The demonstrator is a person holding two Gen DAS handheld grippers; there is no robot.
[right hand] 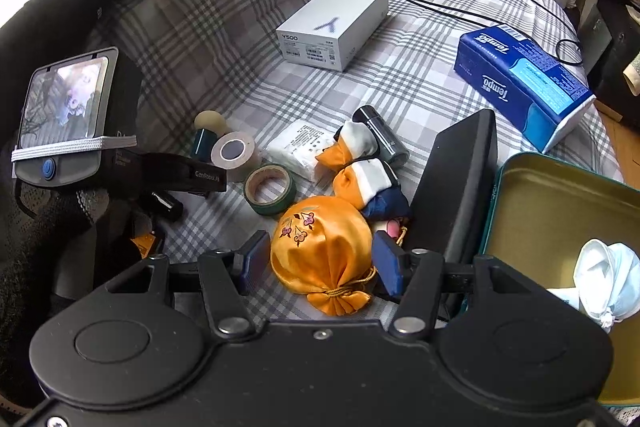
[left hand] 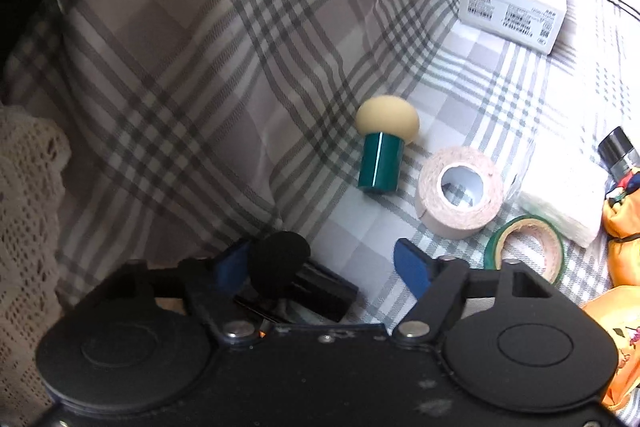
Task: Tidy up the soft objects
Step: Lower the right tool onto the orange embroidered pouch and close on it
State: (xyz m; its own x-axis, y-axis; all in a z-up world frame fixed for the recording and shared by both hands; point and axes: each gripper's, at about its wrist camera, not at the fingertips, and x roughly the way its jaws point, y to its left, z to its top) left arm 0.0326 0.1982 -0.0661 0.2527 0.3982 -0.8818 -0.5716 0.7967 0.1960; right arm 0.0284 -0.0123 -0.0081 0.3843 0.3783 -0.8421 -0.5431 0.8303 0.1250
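Observation:
My right gripper (right hand: 320, 259) is open, its blue pads on either side of an orange satin pouch (right hand: 320, 251) lying on the plaid bed; I cannot tell whether the pads touch it. Two small orange-white-navy pouches (right hand: 360, 167) lie just beyond it. An open green tin (right hand: 560, 195) at the right holds a white cloth pouch (right hand: 604, 283). My left gripper (left hand: 324, 267) is open over a black-headed makeup sponge (left hand: 280, 267) lying between its fingers. A beige-headed sponge on a green handle (left hand: 380, 147) lies ahead.
A beige tape roll (left hand: 460, 191), a green tape roll (left hand: 524, 251), a white cotton pad pack (left hand: 560, 195), a dark cylinder (right hand: 380, 135), a white Y500 box (right hand: 332, 23), a blue Tempo tissue pack (right hand: 524, 83), the tin's black lid (right hand: 456, 183) and a black cable (right hand: 460, 7) lie on the bed.

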